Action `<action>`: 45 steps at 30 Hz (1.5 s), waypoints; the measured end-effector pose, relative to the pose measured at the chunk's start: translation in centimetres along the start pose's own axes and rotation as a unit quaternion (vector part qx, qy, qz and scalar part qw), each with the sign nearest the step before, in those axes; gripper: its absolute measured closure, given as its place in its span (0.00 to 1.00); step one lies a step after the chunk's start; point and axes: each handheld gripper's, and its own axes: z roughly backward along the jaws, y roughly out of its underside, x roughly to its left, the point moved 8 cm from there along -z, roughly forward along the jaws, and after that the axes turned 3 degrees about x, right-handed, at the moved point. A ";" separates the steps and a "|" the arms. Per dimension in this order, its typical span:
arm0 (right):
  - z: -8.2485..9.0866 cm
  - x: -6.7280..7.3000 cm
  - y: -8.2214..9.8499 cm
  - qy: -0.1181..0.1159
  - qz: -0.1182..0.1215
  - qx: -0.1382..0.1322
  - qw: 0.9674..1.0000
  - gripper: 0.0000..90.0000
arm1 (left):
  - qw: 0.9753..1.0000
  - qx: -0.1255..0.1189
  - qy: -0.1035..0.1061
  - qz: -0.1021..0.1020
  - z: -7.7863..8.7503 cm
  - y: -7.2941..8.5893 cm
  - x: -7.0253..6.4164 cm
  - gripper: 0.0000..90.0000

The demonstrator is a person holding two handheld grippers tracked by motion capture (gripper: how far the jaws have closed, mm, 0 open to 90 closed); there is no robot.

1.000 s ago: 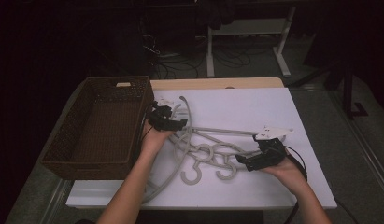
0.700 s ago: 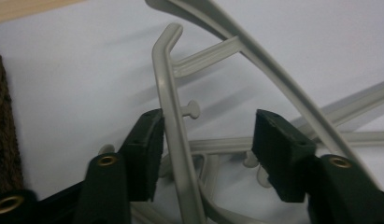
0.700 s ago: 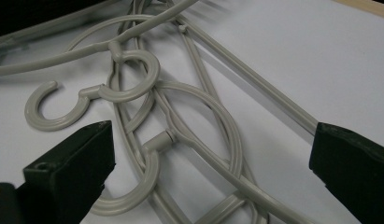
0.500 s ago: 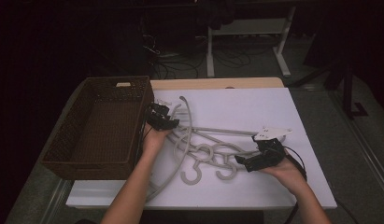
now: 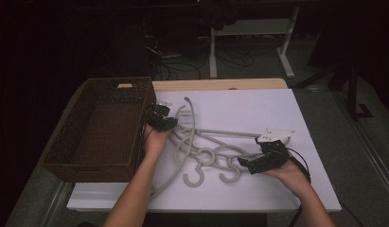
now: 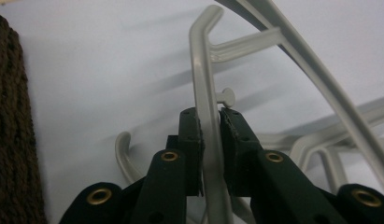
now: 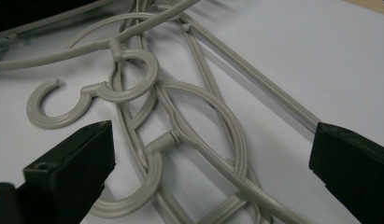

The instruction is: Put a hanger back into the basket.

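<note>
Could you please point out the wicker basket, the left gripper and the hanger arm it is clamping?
wicker basket [image 5: 59, 144]: high view, on its left wall.
left gripper [image 6: 211, 123]: left gripper view, midway between its fingertips.
hanger arm [image 6: 202, 74]: left gripper view, on the bar above the pads.

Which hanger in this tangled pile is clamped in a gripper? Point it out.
The hanger whose bent arm end points toward the table's far edge, next to the basket: the left gripper has just closed on its arm. The right gripper is open above the hooks.
</note>
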 end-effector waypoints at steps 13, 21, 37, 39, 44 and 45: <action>0.0 0.0 0.0 -0.001 0.000 -0.002 1.000 0.00 | 0.998 -0.053 0.033 -0.009 3.0 -1.9 -2.0 0.90; 0.2 -0.1 -0.1 -0.001 -0.002 -0.005 1.000 0.00 | 0.993 -0.073 0.069 -0.056 4.5 -4.1 -5.3 0.91; 0.5 -0.1 -0.2 -0.004 -0.004 -0.013 1.000 0.00 | 0.973 -0.040 0.165 -0.157 -1.4 -7.8 -13.3 0.90; 0.5 -0.2 -0.2 -0.004 -0.005 -0.014 1.000 0.00 | 0.972 -0.029 0.168 -0.162 -2.7 -7.8 -13.8 0.90; 0.6 -0.1 -0.2 -0.006 -0.006 -0.015 1.000 0.00 | 0.972 -0.005 0.169 -0.161 -4.8 -7.3 -14.3 0.89; 0.6 -0.2 -0.2 -0.006 -0.006 -0.015 1.000 0.00 | 0.972 0.000 0.168 -0.162 -5.1 -7.1 -14.2 0.89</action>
